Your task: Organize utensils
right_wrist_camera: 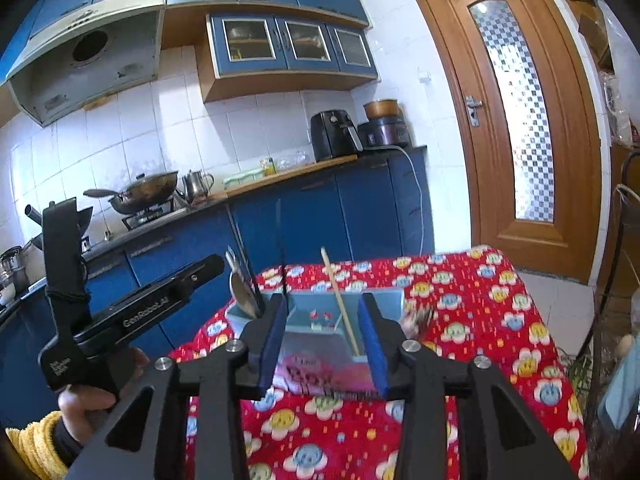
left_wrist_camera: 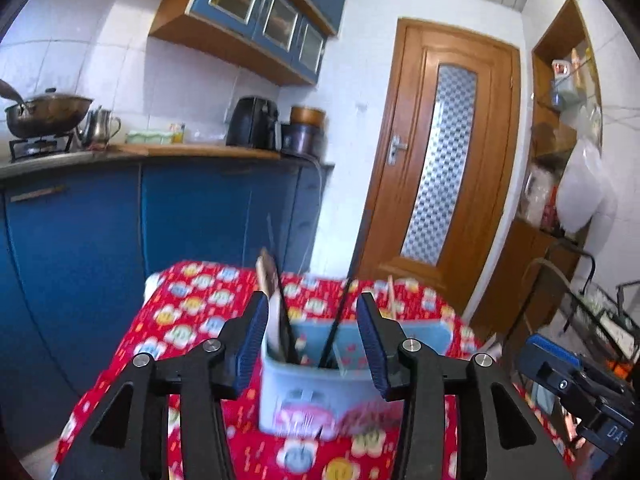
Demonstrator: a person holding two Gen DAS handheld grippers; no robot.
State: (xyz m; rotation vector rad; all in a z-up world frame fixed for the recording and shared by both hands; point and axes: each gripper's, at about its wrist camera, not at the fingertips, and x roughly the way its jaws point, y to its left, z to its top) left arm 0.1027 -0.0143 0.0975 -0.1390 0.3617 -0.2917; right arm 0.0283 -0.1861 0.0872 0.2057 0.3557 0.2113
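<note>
On the table (right_wrist_camera: 500,320), which is wearing a red cloth with cartoon flowers, a pale blue holder (left_wrist_camera: 304,392) is standing upright near the far edge, and both my tools are pointing at it. I am holding my left tool (left_wrist_camera: 312,344) with its blue pads spread apart on either side of the holder's near compartment; the pads are not pressing on anything, so it is open and empty. Inside that compartment two black chopsticks (left_wrist_camera: 340,316) are leaning apart in a V, and a spoon (left_wrist_camera: 274,320) is resting against the left wall (it is blurred, so I cannot tell more about it).

I am holding my right tool (right_wrist_camera: 328,340) open as well, its pads flanking the holder (right_wrist_camera: 304,312) without touching it. A wooden chopstick (right_wrist_camera: 340,300) is leaning in the compartment between the pads, its tip rising above the rim. In the right wrist view a metal spoon (right_wrist_camera: 242,288) is sticking up at the holder's left end. My left hand (right_wrist_camera: 92,404), in a yellow sleeve (right_wrist_camera: 36,444), is gripping the handle of the left tool at the lower left of that view.

Behind the table, blue cabinets (left_wrist_camera: 180,216) are running under a counter with a wok (right_wrist_camera: 148,194) and a kettle (right_wrist_camera: 196,186), and a wooden door (left_wrist_camera: 440,160) is standing shut.
</note>
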